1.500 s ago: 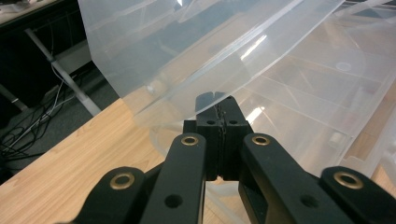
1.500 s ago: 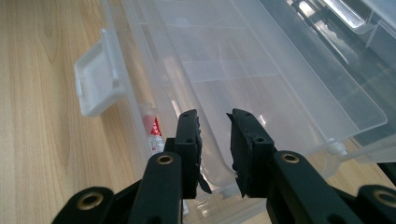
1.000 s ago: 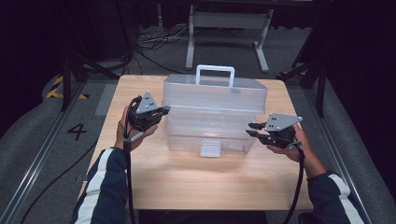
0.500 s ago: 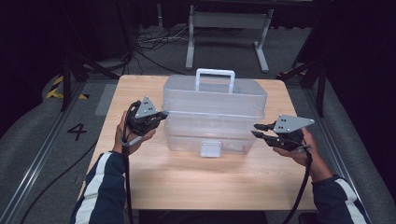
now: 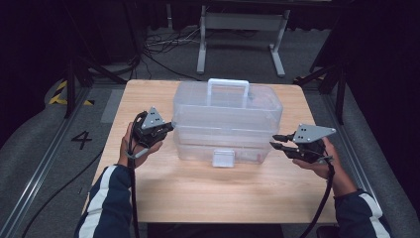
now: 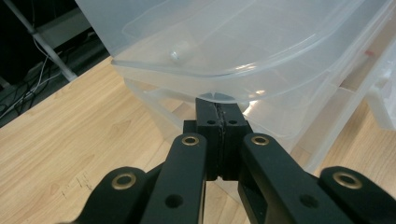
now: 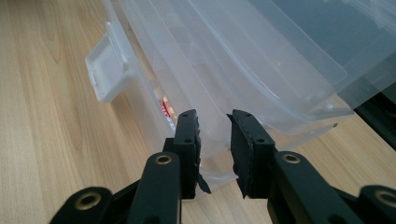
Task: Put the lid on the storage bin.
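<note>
Clear plastic storage box [image 5: 225,126] with white carry handle [image 5: 228,85] and white front latch [image 5: 223,158] stands at the middle of the desk [image 5: 208,198]. Left gripper [image 5: 166,128] is held at the box's left end, jaws pressed together with nothing between them, tips against the lid rim [image 6: 205,77]. Right gripper [image 5: 277,141] is held just off the box's right end, jaws a little apart, nothing gripped; the rim lies ahead of the gap. Box judged light, thin-walled, somewhat flexible and smooth, so slip is likely on flat walls. Best hold judged to be the projecting lid rim at both ends, or the handle; latch to be released first if opening is intended
</note>
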Available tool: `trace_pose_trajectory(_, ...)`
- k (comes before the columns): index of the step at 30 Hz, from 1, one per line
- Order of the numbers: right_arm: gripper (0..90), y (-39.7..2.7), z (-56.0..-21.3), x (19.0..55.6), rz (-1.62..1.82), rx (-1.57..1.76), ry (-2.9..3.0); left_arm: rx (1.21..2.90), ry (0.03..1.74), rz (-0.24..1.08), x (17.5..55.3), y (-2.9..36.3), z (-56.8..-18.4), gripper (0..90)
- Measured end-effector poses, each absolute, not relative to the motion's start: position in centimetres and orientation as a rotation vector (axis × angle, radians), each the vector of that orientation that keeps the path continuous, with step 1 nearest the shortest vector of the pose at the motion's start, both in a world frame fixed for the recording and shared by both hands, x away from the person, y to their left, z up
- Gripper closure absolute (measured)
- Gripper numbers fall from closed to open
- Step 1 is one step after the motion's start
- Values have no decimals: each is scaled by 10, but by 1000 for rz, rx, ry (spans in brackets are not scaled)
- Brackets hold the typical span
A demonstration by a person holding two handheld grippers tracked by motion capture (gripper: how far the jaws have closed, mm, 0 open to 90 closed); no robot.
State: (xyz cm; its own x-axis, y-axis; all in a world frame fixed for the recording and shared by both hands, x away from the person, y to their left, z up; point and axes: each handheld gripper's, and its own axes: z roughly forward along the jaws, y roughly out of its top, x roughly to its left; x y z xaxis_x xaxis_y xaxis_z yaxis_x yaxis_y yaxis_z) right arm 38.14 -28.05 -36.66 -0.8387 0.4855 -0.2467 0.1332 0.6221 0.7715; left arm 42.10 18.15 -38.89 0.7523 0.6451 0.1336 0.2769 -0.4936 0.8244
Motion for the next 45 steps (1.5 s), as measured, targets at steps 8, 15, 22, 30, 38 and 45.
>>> trace_pose_trajectory(8, 702, -289, -372, 380, 1093, 530, 2424, 2124, 692, 554, 421, 181, -393, 899)
trace_pose_trajectory(15, 681, -295, -375, 381, 1079, 571, 2413, 2126, 691, 540, 420, 180, -396, 899)
trace_pose_trajectory(22, 672, -294, -376, 381, 1064, 570, 2415, 2173, 686, 534, 419, 179, -404, 900)
trace_pose_trajectory(30, 661, -293, -378, 382, 1054, 571, 2425, 2201, 696, 539, 418, 179, -408, 900)
trace_pose_trajectory(38, 653, -291, -380, 382, 1049, 562, 2438, 2224, 710, 559, 418, 182, -413, 900)
trace_pose_trajectory(45, 649, -290, -382, 383, 1044, 573, 2444, 2228, 726, 539, 418, 183, -417, 900)
